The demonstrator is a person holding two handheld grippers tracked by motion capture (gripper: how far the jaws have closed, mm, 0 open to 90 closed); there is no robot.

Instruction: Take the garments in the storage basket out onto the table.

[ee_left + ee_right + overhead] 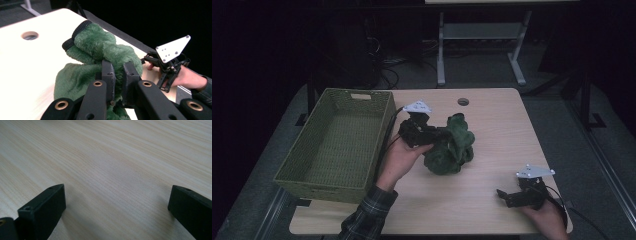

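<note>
The high view is dim and murky: the room beyond the counter (492, 150) sinks into near black, and the green fleece (449, 147) shows little detail. The left gripper view is brighter, the counter glaring almost white at its left, the background black. In the right gripper view the wood grain is evenly lit and soft, with faint shadows beside the blurred tongs (117, 210).

One wooden table (492, 150). On it: one olive woven basket (337, 142), left of centre; one green plush garment (451, 145) beside the basket, possibly a single bundled piece; two handheld grippers, left gripper (432, 136) and right gripper (503, 195).
</note>
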